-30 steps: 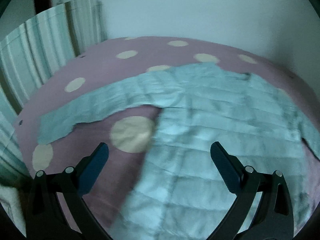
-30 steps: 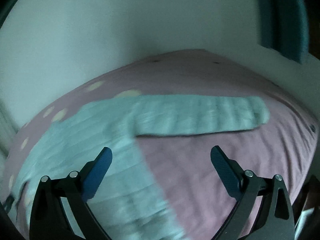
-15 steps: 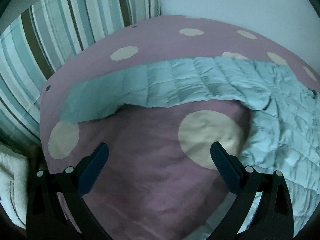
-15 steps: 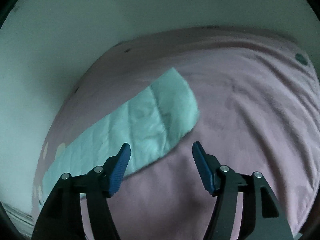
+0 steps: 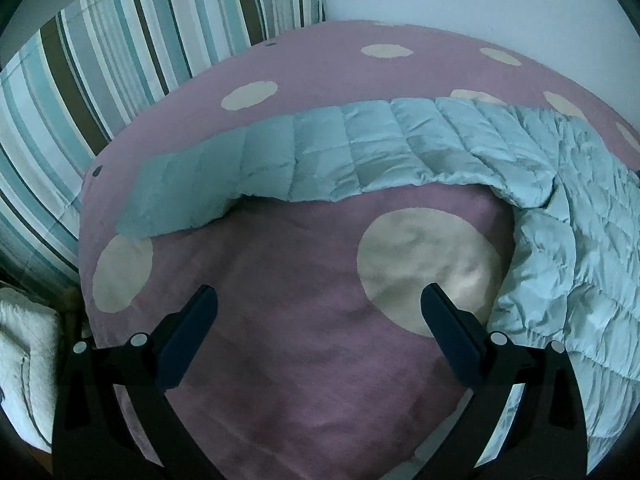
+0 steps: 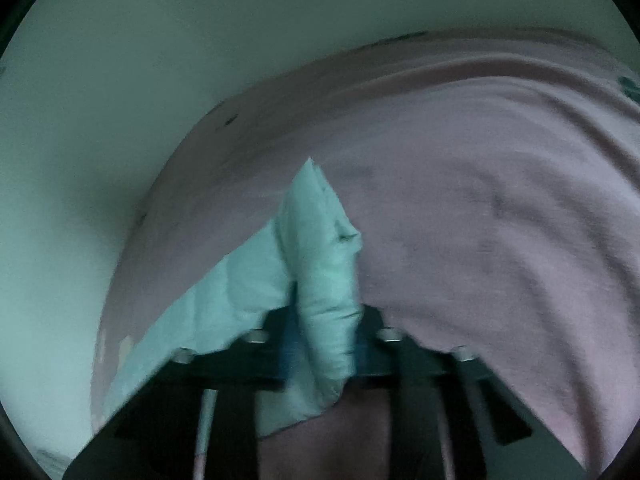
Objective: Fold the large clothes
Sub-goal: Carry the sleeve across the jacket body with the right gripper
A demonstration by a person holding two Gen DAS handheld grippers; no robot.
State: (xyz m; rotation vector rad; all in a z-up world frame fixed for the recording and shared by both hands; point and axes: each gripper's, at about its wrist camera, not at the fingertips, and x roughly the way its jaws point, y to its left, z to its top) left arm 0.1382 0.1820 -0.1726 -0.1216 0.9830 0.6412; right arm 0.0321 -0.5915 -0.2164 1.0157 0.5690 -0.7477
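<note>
My right gripper is closing, its jaws pressing on the end of the jacket's right sleeve, which bunches up into a ridge between them. My left gripper hangs with its jaws spread wide and nothing between them, over bare bedspread.

The pale blue quilted jacket lies on the mauve bedspread: from the left wrist view its body is heaped just right of my left gripper, and its left sleeve stretches flat across the bedspread beyond the gripper, cuff towards the left edge. Large cream dots mark the bedspread; one sits just beyond my left gripper's right finger.

I read no writing or label anywhere. Past the bedspread's far left edge stands a striped cushion, and a white fleecy cloth lies at its lower left. A plain wall backs the bedspread.
</note>
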